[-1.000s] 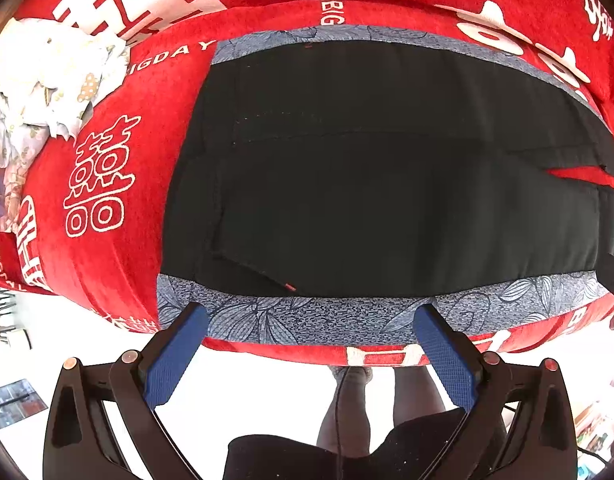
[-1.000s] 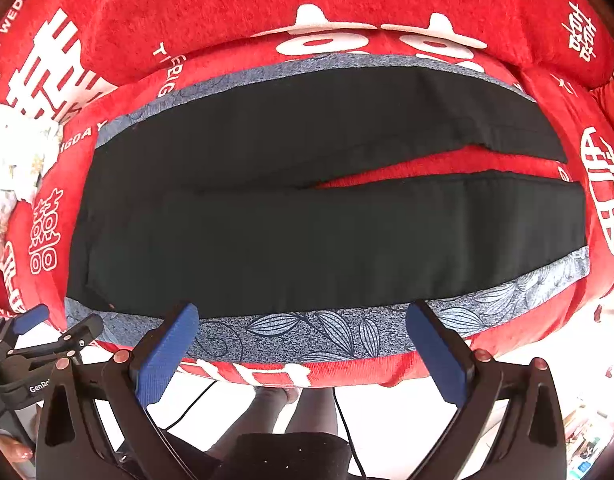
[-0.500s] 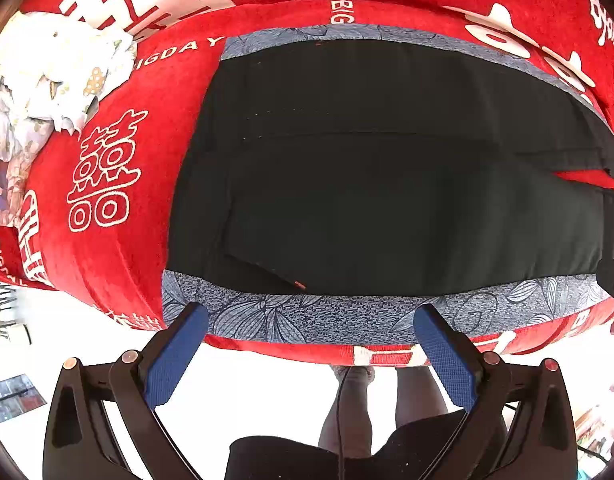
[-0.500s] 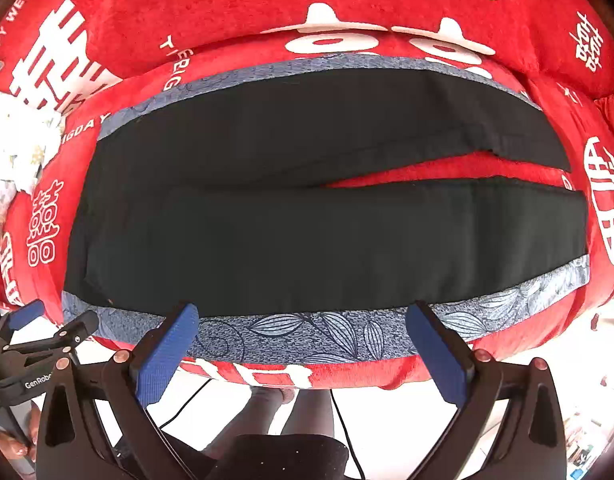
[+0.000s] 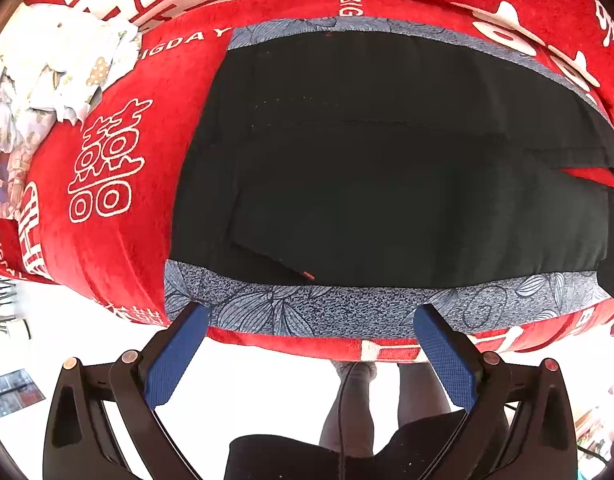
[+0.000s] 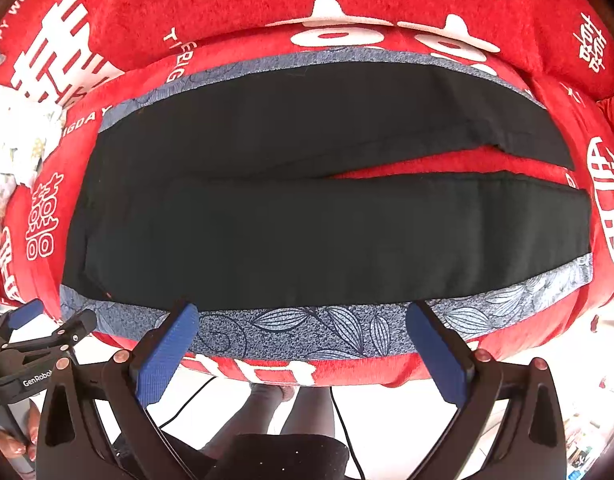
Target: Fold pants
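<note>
Pants (image 6: 307, 216), black ones, lie flat on a blue-grey mat (image 6: 307, 330) with leaf drawings on it. The mat sits on a big red cover (image 6: 267, 12) with white signs and letters. The waist end of the pants is at the left, and the two legs run out to the right. A strip of red shows between the legs at the right side. A bit of the mat peeks out along the near edge and the far edge of the pants.

The left gripper (image 5: 311, 320) hangs at the near edge of the mat, by the waist end. Its two blue fingers (image 5: 175, 354) are spread wide and hold nothing. The right gripper (image 6: 303, 318) hangs at the near edge too, more toward the legs. Its blue fingers (image 6: 167, 354) are also spread wide apart, with nothing between them. The tips look just at the near edge of the pants, but I cannot tell if they touch.

At the far left, a heap of white cloth with small prints (image 5: 55, 76) rests on the red cover. A person's legs (image 5: 351, 404) show below the near edge.
</note>
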Tool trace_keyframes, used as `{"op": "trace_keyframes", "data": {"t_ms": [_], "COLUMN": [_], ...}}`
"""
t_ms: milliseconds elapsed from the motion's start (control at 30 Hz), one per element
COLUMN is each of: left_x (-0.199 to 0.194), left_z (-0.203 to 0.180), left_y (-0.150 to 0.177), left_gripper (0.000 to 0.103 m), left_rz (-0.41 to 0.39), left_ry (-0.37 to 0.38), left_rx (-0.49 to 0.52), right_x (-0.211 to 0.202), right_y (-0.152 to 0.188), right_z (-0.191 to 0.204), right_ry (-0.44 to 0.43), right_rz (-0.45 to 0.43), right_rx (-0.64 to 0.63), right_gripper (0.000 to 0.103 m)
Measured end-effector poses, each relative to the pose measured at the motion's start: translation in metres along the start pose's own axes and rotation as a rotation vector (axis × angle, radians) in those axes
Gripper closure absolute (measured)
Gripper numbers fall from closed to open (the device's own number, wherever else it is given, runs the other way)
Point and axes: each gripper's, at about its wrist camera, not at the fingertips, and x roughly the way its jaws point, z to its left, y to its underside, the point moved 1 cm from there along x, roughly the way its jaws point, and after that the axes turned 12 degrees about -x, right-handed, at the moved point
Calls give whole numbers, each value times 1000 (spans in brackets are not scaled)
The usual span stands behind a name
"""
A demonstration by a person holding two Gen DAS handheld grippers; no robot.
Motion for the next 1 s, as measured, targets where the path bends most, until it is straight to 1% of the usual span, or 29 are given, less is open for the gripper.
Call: {"op": "trace_keyframes", "data": {"t_ms": [800,933,1000], "left_x": [7,8,9], "left_z": [11,16,20], "left_y": [4,6,7], "left_gripper": [0,0,0], "left_rz": [-11,-9,-8], "left_ry": [13,28,45], "left_rx": [-22,-36,-46], "right_x": [7,11,13], "right_y": [0,0,-1], "right_z": [8,14,17], "right_ry": [-8,-26,-57], "right_rz": [-1,-2,-9], "right_rx": [-6,-6,-2], "right_gripper": [0,0,0]}}
